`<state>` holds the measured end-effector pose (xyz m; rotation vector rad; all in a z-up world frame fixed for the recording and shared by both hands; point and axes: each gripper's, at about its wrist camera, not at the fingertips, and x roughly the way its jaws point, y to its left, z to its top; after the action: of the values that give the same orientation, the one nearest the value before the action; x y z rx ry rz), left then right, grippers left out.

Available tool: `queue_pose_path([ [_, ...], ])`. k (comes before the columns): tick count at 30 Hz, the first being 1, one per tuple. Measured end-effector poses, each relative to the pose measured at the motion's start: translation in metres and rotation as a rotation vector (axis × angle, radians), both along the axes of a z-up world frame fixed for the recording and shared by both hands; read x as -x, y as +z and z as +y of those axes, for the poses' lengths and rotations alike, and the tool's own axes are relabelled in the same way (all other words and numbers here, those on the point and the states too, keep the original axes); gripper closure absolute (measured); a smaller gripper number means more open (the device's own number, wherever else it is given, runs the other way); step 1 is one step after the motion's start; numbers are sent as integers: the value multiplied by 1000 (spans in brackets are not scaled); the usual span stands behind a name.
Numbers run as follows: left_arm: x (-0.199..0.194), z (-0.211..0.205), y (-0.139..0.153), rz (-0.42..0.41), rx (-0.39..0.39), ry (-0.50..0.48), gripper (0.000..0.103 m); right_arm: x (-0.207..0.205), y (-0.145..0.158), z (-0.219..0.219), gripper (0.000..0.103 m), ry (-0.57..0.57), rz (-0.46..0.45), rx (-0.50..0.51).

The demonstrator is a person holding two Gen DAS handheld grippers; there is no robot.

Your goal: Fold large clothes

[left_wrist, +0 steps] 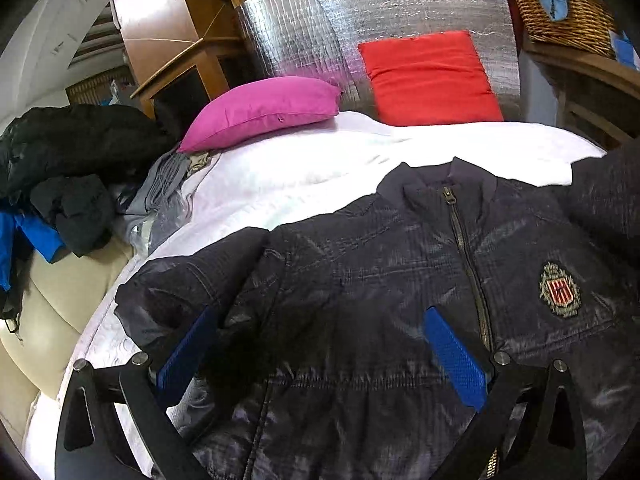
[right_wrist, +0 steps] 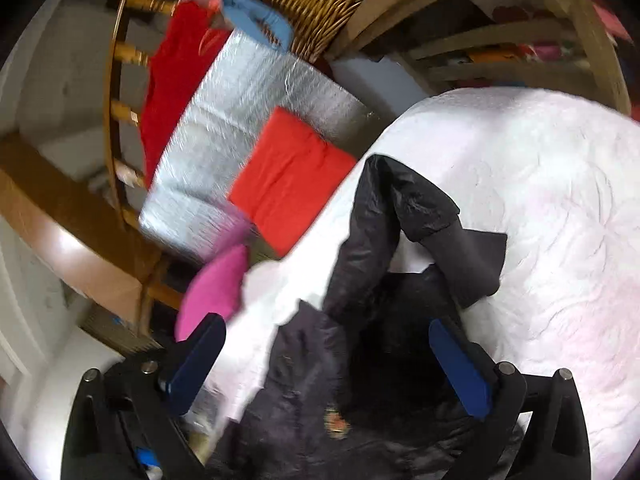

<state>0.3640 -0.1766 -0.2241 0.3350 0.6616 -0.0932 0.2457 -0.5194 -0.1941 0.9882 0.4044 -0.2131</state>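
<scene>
Dark jacket (left_wrist: 380, 280) spread on a white bed (left_wrist: 280, 168).
Pink pillow (left_wrist: 264, 110) and red cushion (left_wrist: 430, 78) are seen upper centre against silver foil; left claw (left_wrist: 320, 360) and right claw (right_wrist: 328, 368) are held open, empty.

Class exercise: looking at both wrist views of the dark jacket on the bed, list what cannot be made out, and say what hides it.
- Jacket hem: left wrist view, cut off by the bottom edge and the left gripper.
- Crest badge: right wrist view, blurred.
- Shelf contents: right wrist view, blurred and small.
- Wicker basket contents: left wrist view, cut off by the top edge.
</scene>
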Motion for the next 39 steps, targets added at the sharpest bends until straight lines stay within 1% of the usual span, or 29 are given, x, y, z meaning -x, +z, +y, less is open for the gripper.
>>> queue_pose_path([
  [1,0,0,2,-3,3,3,0,-7,-1,5,1,23,18,30],
  [2,-1,1,4,-9,5,8,0,-11,-4,9,6,40,33,49],
  [3,-2,3,5,-15,5,15,0,-18,-9,15,17,67,61,80],
  [4,-3,3,6,-20,4,20,0,-28,-12,22,24,101,91,112],
  [5,-4,4,6,-23,3,28,0,-32,-16,26,40,125,115,134],
  [6,-6,6,6,-21,1,38,0,-38,-22,32,61,150,142,156],
  [7,-8,8,5,-12,2,47,0,-37,-29,35,68,171,165,169],
  [8,-11,10,4,0,6,54,0,-43,-35,40,68,192,191,178],
  [11,-13,14,6,8,14,67,0,-52,-46,59,77,258,196,166],
  [14,-13,17,11,-8,22,68,0,-55,-49,84,77,319,211,178],
  [16,-13,20,13,-19,25,77,0,-56,-57,105,77,380,223,157],
  [17,-13,22,14,-20,28,81,0,-57,-62,113,77,401,244,148],
  [19,-15,26,15,-16,35,90,0,-59,-78,127,74,435,325,130],
  [20,-16,27,14,-15,37,95,0,-58,-87,131,72,431,362,109],
  [21,-15,28,14,-15,38,96,0,-57,-90,132,72,422,369,81],
  [22,-15,28,14,-14,39,93,0,-52,-92,129,68,410,357,32],
  [23,-14,28,13,-7,41,83,0,-49,-91,125,47,405,348,-10],
  [24,-13,26,13,3,48,64,0,-44,-89,121,17,405,328,-60],
  [25,-11,24,13,9,53,49,0,-38,-87,116,11,401,286,-120],
  [26,-9,20,14,14,54,31,0,-29,-85,110,10,385,230,-176],
  [27,-7,14,15,17,51,13,0,-22,-83,104,10,373,196,-219],
  [28,-5,9,16,22,50,-3,0,-17,-84,100,10,369,178,-247],
  [29,-4,3,17,32,50,-22,0,-11,-87,93,10,356,153,-298],
  [31,-2,-15,20,61,50,-59,0,-3,-102,77,10,321,114,-443],
  [33,-1,-38,24,93,33,-89,0,10,-122,57,11,253,20,-633],
  [34,1,-47,26,100,29,-109,0,13,-126,52,12,225,-8,-677],
  [35,6,-60,28,104,22,-137,0,18,-128,42,12,189,-47,-711],
  [36,13,-72,31,104,13,-164,0,24,-125,33,12,162,-84,-720],
  [39,36,-96,30,102,18,-239,0,35,-111,5,15,88,-186,-689],
])
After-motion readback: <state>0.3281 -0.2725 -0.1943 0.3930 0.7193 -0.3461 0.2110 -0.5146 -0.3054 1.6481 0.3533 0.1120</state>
